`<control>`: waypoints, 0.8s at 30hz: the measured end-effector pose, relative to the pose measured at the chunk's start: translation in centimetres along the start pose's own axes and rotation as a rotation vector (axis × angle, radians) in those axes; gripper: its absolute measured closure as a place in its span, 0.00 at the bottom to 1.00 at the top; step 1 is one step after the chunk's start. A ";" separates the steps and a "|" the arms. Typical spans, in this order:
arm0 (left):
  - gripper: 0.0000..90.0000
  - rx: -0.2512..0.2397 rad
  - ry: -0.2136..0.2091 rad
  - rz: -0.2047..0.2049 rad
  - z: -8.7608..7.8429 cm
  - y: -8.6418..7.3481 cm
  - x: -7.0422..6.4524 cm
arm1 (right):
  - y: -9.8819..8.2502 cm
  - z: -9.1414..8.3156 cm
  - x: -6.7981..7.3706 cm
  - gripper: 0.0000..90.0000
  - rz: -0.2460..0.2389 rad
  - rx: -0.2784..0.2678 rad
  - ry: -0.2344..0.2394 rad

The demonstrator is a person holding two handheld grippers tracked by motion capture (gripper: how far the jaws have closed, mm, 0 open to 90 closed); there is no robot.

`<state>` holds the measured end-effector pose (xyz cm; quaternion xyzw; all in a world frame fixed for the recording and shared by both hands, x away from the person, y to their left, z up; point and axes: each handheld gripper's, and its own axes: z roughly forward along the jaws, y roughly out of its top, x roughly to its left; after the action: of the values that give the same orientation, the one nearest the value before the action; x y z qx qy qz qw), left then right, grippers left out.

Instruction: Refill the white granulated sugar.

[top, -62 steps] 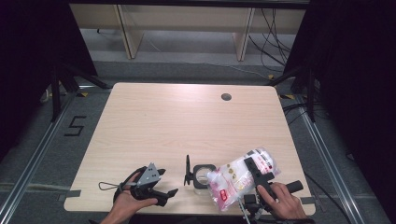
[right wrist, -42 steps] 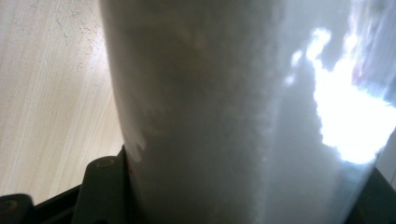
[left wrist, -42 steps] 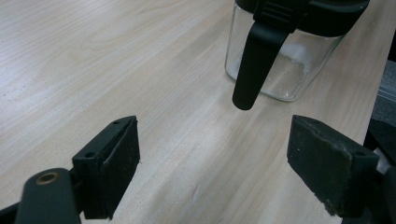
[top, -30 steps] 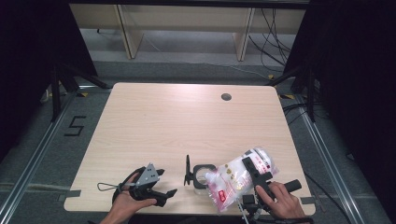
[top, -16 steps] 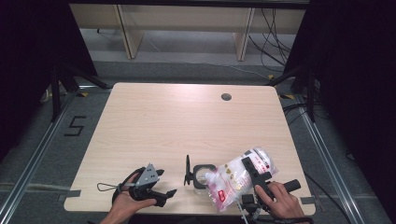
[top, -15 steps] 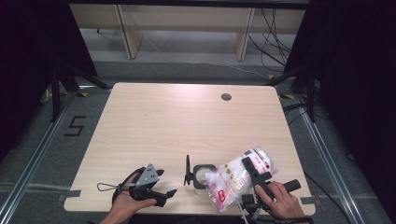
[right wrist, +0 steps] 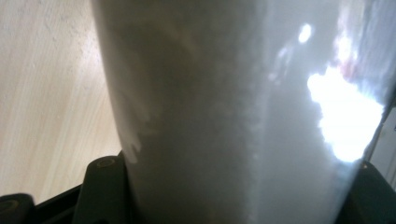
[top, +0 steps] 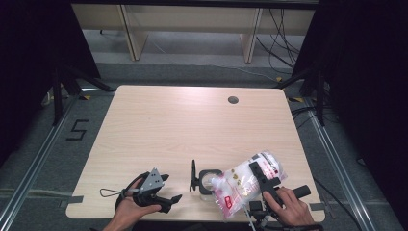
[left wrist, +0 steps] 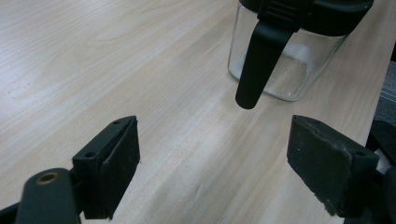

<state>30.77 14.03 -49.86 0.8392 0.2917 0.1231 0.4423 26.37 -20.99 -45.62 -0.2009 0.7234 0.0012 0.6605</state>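
Wooden table point(top: 168, 125): right hand-held gripper point(top: 263, 177) tilts bag point(top: 243, 185) (clamped) over jar point(top: 209, 180).

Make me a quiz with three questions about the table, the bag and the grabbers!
1. Where is the glass jar?
A. far edge of the table
B. near edge, between the two grippers
C. on the floor

2. How many round holes are in the table top?
A. one
B. three
C. none

3. What is the left gripper doing?
A. squeezing the jar
B. holding the bag
C. open, holding nothing

Answers: 1 B, the jar stands between the left gripper and the right gripper. 2 A, one dark hole shows near the far edge. 3 C, its jaws stand wide apart over bare wood, while the right gripper grips the plastic bag.
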 end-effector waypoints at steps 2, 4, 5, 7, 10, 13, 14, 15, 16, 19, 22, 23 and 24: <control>0.19 -0.003 -0.004 0.000 0.0 0.0 0.0 | 0.1 0.0 0.4 0.45 0.001 0.019 0.013; 0.19 -0.008 -0.004 -0.007 0.0 0.0 0.0 | 0.1 0.2 0.4 0.45 -0.008 0.002 0.028; 0.19 -0.001 -0.005 -0.001 0.0 0.1 0.0 | 0.0 0.2 0.4 0.45 0.000 0.003 0.028; 0.19 -0.003 -0.001 -0.002 0.0 -0.1 0.0 | 0.0 0.2 0.4 0.45 -0.002 0.010 0.024; 0.19 -0.013 -0.004 0.000 0.1 0.0 0.1 | -0.1 0.0 0.4 0.45 0.014 0.021 0.019; 0.19 -0.008 -0.004 -0.012 0.0 -0.1 -0.2 | -0.1 0.0 0.4 0.45 0.008 0.023 0.014; 0.19 0.002 0.002 0.013 0.0 0.0 0.1 | -0.1 0.0 0.4 0.45 0.012 0.021 0.015; 0.19 -0.014 -0.005 0.023 0.1 0.1 0.2 | -0.1 0.0 0.4 0.45 0.017 0.020 0.020; 0.19 -0.003 -0.002 0.004 0.1 0.0 0.0 | -0.1 0.2 0.5 0.45 0.027 0.022 0.046; 0.19 0.005 -0.001 0.004 0.0 -0.1 0.0 | -0.1 0.1 0.6 0.45 0.038 0.026 0.046; 0.19 -0.001 0.001 0.005 0.1 0.0 0.0 | -0.1 0.0 0.4 0.45 0.039 0.024 0.025; 0.19 0.003 -0.007 0.008 0.0 0.0 0.1 | -0.2 0.0 0.3 0.45 0.042 0.023 0.023; 0.19 0.008 -0.006 0.002 0.0 0.0 0.0 | -0.1 0.1 0.3 0.45 0.016 0.023 0.023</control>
<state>30.77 14.06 -49.89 0.8415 0.2900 0.1199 0.4399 26.50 -21.15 -45.87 -0.1876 0.7325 -0.0039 0.6544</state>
